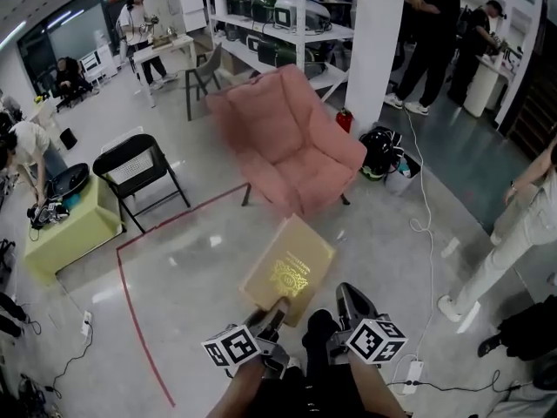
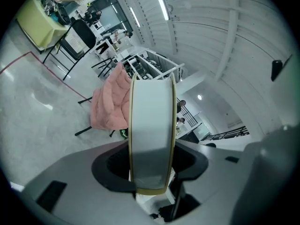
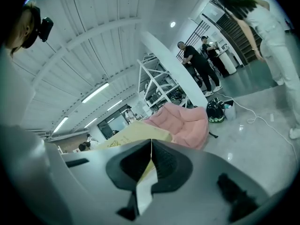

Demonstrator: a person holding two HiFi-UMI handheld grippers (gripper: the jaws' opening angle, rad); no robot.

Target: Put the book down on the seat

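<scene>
Book (image 1: 289, 268) clamped by both: left gripper (image 2: 152, 172) across thick edge; right gripper (image 3: 150, 156) pinched nearly shut (cover corner).

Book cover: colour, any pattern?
The book is pale yellow with a gold emblem, clearest in the head view.

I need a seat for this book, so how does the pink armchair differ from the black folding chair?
The armchair is pink, padded and wide; the folding chair is black, thin-framed and narrower. The armchair stands straight ahead past the book; the folding chair stands off to the left by a yellow-green table. Both stand upright on the floor.
</scene>
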